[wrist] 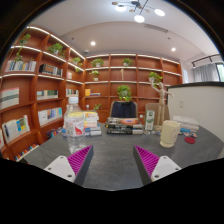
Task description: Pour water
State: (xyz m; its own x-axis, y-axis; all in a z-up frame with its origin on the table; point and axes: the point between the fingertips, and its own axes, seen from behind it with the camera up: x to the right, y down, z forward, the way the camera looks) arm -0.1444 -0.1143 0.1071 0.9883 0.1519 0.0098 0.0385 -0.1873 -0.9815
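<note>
My gripper [113,162] is open and empty, its two fingers spread wide with magenta pads [80,158] facing inward over a dark grey table [112,150]. A pale cream cup [169,133] stands on the table beyond the right finger, well apart from it. Nothing lies between the fingers. A water container cannot be made out.
Stacks of books [124,126] and a colourful box [80,122] sit at the table's far edge. A potted plant [124,93] stands behind them. Lit wooden bookshelves [40,85] line the left and back walls. A white counter [198,100] is at the right.
</note>
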